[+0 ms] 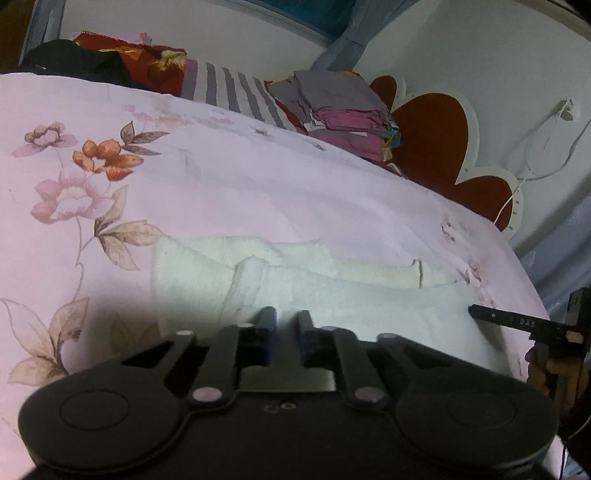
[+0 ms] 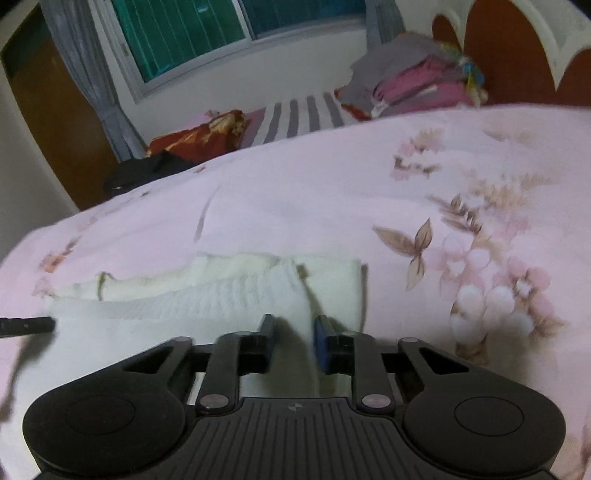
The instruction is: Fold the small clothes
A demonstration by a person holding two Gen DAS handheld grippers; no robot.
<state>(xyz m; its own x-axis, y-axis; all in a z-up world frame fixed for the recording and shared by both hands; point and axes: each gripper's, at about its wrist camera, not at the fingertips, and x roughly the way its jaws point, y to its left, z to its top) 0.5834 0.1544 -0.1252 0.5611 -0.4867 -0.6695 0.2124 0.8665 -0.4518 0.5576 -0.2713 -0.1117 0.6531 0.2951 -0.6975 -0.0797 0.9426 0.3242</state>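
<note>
A small white garment (image 1: pixel 332 291) lies partly folded on the pink floral bedsheet (image 1: pixel 258 177); it also shows in the right wrist view (image 2: pixel 207 295). My left gripper (image 1: pixel 287 317) hovers over its near left part, jaws slightly apart, nothing held. My right gripper (image 2: pixel 295 325) is open over the garment's near right part, with a fold of the cloth between the fingers. The right gripper's fingertip (image 1: pixel 487 314) shows at the right edge of the left wrist view, the left gripper's fingertip (image 2: pixel 29 325) at the left edge of the right wrist view.
A stack of folded clothes (image 1: pixel 343 107) sits at the head of the bed by the red and white headboard (image 1: pixel 436 140). A striped cloth (image 1: pixel 236 92), a red cloth (image 1: pixel 147 59) and a black cloth (image 1: pixel 74 62) lie beyond. A window (image 2: pixel 221 29) is behind.
</note>
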